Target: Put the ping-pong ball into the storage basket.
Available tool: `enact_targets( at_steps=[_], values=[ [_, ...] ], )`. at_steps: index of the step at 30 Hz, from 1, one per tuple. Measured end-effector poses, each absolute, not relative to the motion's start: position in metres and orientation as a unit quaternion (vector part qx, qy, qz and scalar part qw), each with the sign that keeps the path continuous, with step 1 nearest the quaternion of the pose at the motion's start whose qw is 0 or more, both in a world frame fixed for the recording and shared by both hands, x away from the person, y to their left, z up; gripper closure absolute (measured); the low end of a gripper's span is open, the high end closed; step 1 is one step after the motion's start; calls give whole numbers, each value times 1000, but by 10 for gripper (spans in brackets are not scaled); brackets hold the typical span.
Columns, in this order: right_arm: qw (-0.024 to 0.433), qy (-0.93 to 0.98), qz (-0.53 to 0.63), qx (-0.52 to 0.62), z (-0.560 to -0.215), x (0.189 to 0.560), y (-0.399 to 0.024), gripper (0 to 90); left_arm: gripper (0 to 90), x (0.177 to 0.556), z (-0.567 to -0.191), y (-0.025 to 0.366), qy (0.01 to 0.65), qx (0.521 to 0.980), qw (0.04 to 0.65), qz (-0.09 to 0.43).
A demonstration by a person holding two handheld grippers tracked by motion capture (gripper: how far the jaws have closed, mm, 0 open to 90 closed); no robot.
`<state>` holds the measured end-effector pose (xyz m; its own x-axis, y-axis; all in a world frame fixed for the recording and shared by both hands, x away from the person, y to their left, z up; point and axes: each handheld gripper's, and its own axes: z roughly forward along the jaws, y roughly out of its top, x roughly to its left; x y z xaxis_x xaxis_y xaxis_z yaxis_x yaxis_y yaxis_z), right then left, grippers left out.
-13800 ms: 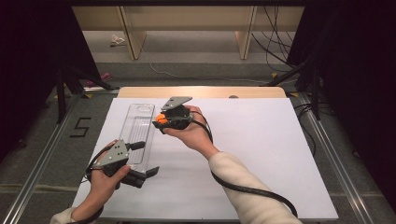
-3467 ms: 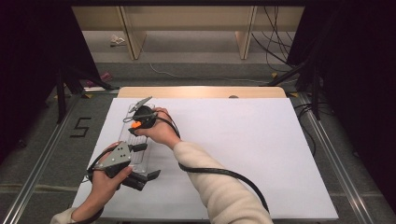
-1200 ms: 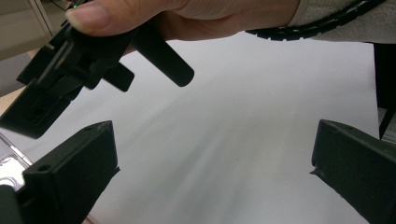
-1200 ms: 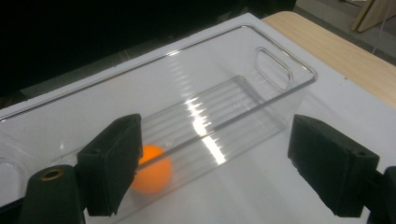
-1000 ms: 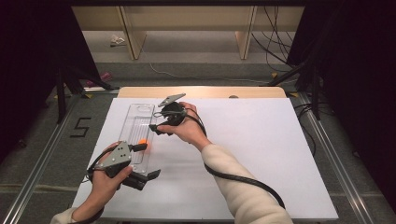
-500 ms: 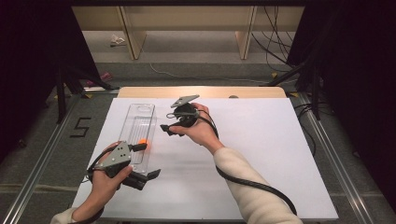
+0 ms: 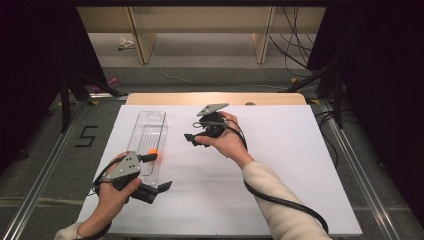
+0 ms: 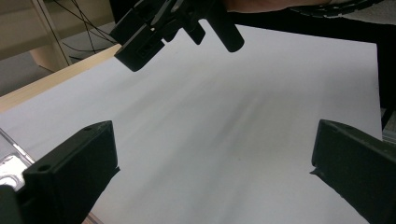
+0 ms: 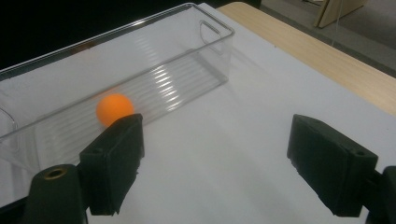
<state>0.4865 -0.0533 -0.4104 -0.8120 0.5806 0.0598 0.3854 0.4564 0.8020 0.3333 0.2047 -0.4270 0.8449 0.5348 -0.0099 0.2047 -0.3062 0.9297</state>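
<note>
Orange ball [image 9: 114, 108] inside clear bin [image 9: 205, 28] — right gripper [image 9: 215, 172] and left gripper [image 8: 210, 177] fingers wide apart, empty.

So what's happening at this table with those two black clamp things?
A person sits at a white-covered table with a hand-held gripper in each hand. An orange ball lies inside a long clear plastic bin. The right gripper is open and empty, held over the table just to the right of the bin. The left gripper is also open, at the bin's near end, with one jaw beside the ball. Neither is gripping anything at this moment.
</note>
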Motion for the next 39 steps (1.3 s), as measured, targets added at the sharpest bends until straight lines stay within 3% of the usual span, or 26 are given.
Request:
enact_targets(
  at_steps=[39],
  values=[
    [139,816,439,349,-423,453,-162,199,0,334,-428,205,236,794,539,153]
  ],
)
